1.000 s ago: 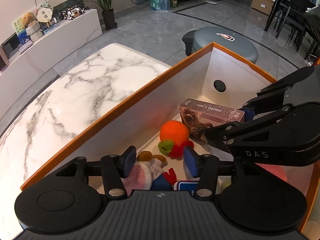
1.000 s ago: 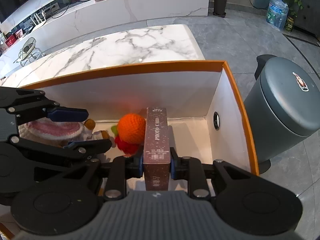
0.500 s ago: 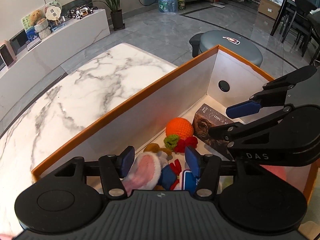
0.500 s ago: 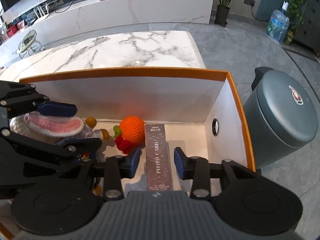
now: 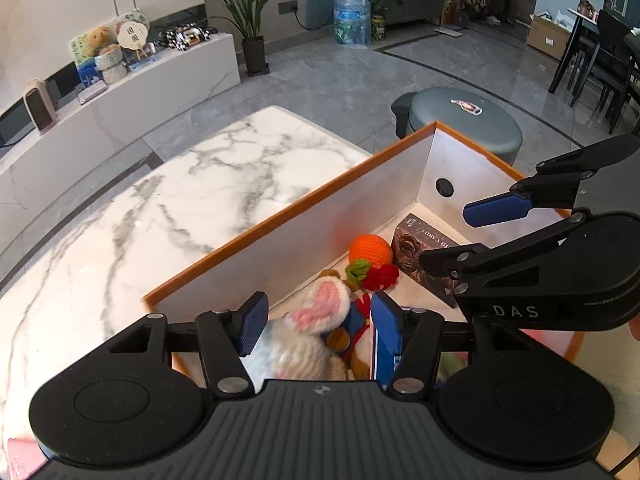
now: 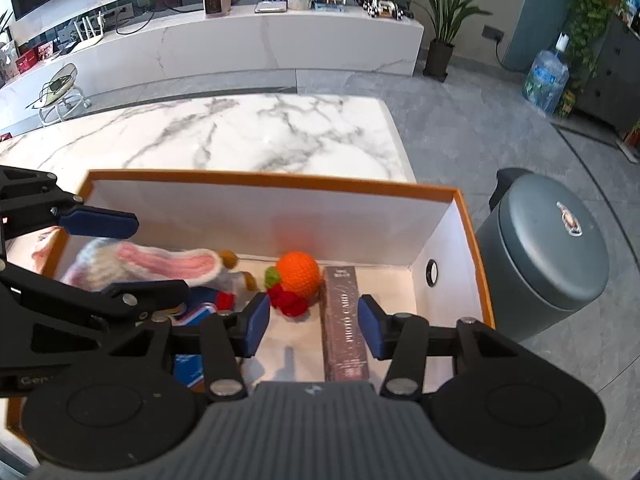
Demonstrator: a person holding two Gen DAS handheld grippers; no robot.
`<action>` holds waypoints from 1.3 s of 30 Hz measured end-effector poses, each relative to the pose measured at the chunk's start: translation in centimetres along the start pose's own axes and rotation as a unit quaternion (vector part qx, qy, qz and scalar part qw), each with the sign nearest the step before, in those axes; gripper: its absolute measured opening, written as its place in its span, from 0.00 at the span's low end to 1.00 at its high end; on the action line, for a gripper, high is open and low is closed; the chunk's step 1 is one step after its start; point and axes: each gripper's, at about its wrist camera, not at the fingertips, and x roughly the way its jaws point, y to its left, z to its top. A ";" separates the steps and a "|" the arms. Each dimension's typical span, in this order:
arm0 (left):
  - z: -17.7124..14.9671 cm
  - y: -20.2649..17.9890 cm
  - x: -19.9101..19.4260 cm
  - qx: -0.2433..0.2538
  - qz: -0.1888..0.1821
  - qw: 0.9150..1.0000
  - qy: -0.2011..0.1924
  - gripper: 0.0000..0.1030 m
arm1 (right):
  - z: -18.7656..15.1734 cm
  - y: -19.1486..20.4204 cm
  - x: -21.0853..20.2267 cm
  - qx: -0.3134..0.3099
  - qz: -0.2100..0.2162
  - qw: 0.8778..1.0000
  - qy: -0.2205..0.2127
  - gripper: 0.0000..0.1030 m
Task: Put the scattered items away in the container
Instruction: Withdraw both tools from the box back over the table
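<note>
The orange-rimmed white box (image 5: 280, 216) (image 6: 280, 178) stands on the marble table. Inside lie a brown photo-card box (image 6: 345, 320) (image 5: 424, 244), an orange knitted fruit (image 6: 300, 274) (image 5: 370, 250) and a white plush rabbit with pink ears (image 6: 160, 262) (image 5: 316, 332). My left gripper (image 5: 318, 326) is open above the rabbit, its pads apart from it. My right gripper (image 6: 314, 326) is open above the box, its pads either side of the photo-card box and well clear of it. Each gripper shows in the other's view, the right (image 5: 496, 210) and the left (image 6: 100, 222).
A grey round bin (image 6: 548, 256) (image 5: 464, 120) stands on the floor just past the box's far end. The marble table (image 6: 240, 132) stretches beyond the box. A blue card (image 6: 188, 364) lies in the box near the rabbit. A low white cabinet (image 6: 280, 36) lines the wall.
My right gripper opened and let go of the photo-card box, which now lies flat in the container. Both grippers have risen and pulled back; the rabbit stays in the box under the open left gripper.
</note>
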 end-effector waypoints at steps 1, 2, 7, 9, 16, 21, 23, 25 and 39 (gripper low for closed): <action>-0.2 0.1 -0.6 -0.003 0.001 1.000 -0.002 0.65 | 0.1 0.3 -0.5 -0.002 0.000 1.000 -0.002 0.52; -0.4 0.3 -1.1 -0.006 0.001 1.000 -0.005 0.65 | 0.1 0.7 -1.0 -0.003 0.000 1.000 -0.005 0.53; -1.4 1.2 -4.1 -0.024 0.010 0.999 -0.020 0.65 | -0.1 2.7 -3.7 -0.012 -0.003 1.000 -0.019 0.54; -2.0 1.6 -5.3 -0.029 0.013 0.999 -0.027 0.65 | -0.2 3.6 -4.9 -0.017 -0.003 1.000 -0.026 0.54; -4.7 3.7 -9.7 -0.059 0.031 0.997 -0.048 0.66 | -0.5 7.7 -8.3 -0.026 0.005 0.998 -0.051 0.57; -7.2 5.8 -12.8 -0.080 0.058 0.993 -0.060 0.66 | -0.7 11.5 -9.9 -0.033 0.019 0.997 -0.067 0.57; -8.2 6.6 -13.9 -0.091 0.067 0.991 -0.066 0.66 | -0.8 13.0 -10.3 -0.036 0.025 0.996 -0.072 0.57; -9.2 7.6 -15.0 -0.107 0.074 0.989 -0.072 0.66 | -0.9 14.5 -10.8 -0.036 0.032 0.996 -0.077 0.57; -17.8 14.9 -17.8 -0.200 0.107 0.970 -0.084 0.74 | -2.1 23.7 -9.3 -0.030 0.074 0.994 -0.078 0.70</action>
